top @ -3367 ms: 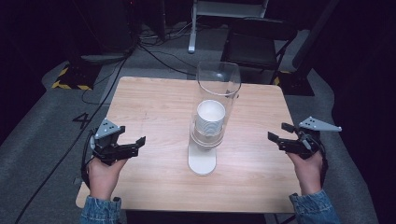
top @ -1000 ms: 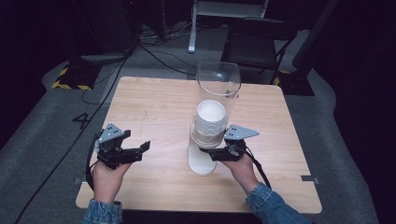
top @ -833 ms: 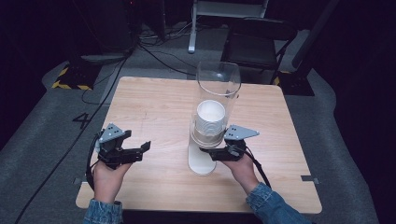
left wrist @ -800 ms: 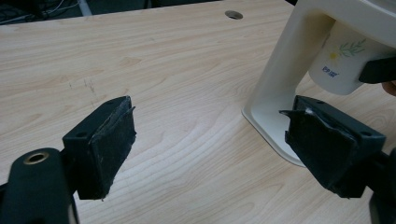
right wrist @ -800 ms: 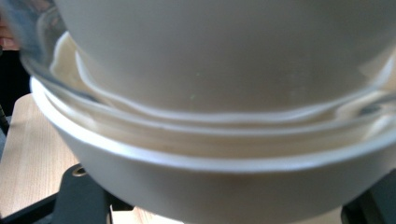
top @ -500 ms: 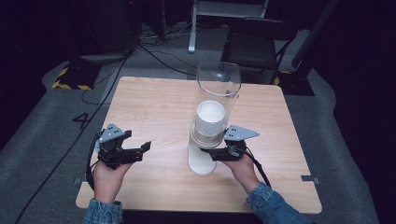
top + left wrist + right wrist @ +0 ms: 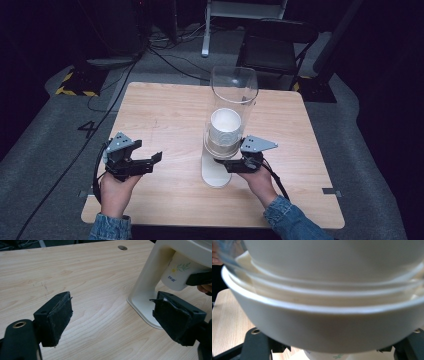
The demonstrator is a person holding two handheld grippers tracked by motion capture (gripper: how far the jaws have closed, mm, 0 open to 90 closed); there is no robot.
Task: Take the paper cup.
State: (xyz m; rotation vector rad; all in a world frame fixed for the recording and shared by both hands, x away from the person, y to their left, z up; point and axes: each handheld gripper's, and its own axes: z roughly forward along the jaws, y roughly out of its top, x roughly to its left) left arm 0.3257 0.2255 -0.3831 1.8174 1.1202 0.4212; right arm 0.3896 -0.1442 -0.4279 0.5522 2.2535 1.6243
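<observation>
A cup dispenser stands mid-table: a clear tube with a stack of white paper cups on a white stand. My right gripper reaches in under the tube from the right. In the left gripper view the lowest paper cup, printed with a leaf, hangs below the stand's collar, and a black finger presses its side. In the right gripper view the white collar looms over my right gripper. My left gripper rests open on the table to the left, its pads wide apart with nothing between them.
The wooden table has bare room left of and behind the dispenser. A small round hole lies near its far edge. A dark chair and loose cables are on the floor beyond the table.
Since the earliest frame my right gripper has come in from the table's right edge to the base of the dispenser. Over the last second neither hand has visibly moved.
</observation>
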